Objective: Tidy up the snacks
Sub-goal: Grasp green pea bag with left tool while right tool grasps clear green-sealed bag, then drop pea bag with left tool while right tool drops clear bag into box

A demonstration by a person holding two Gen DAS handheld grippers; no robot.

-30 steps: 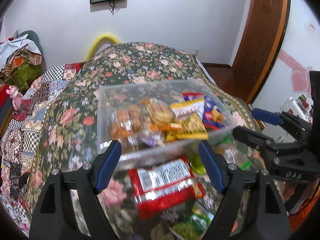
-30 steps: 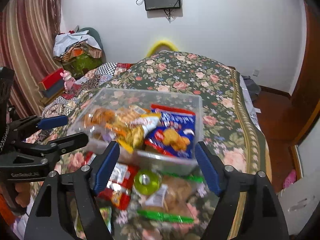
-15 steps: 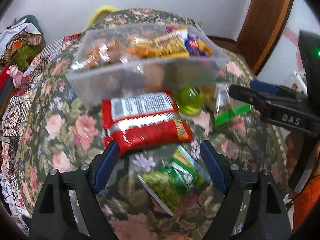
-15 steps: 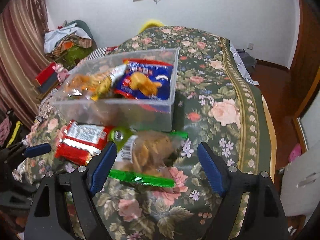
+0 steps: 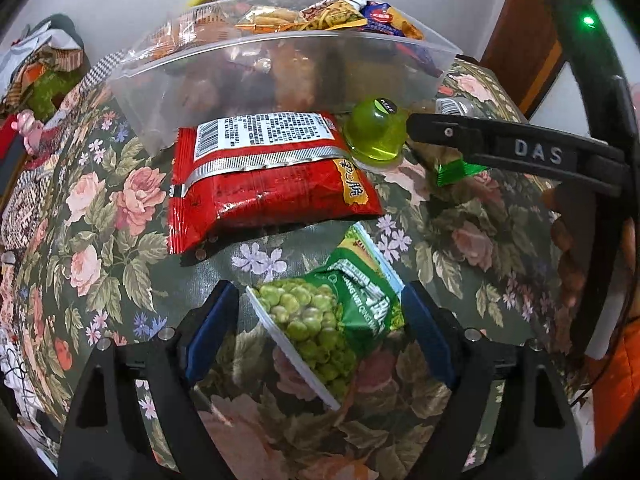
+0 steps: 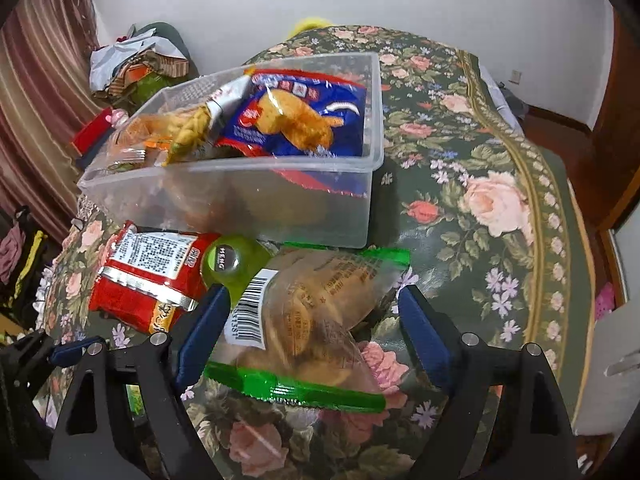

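Lowered since a second ago and just widening, left gripper (image 5: 320,320) astride green pea packet (image 5: 332,320), right gripper (image 6: 316,320) astride clear biscuit bag (image 6: 312,312), both unclenched; bin (image 6: 224,196) upper frame part-filled, four snacks outside.

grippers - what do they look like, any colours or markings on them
Both are the same make: black plastic frames with triangular cut-outs, silver screw heads at the joints and blue pads on the inner faces of the fingers. The left gripper shows this up close, the right gripper too. From the left wrist view, the right one's side carries raised letters DAS and a small green light glows on its black body.
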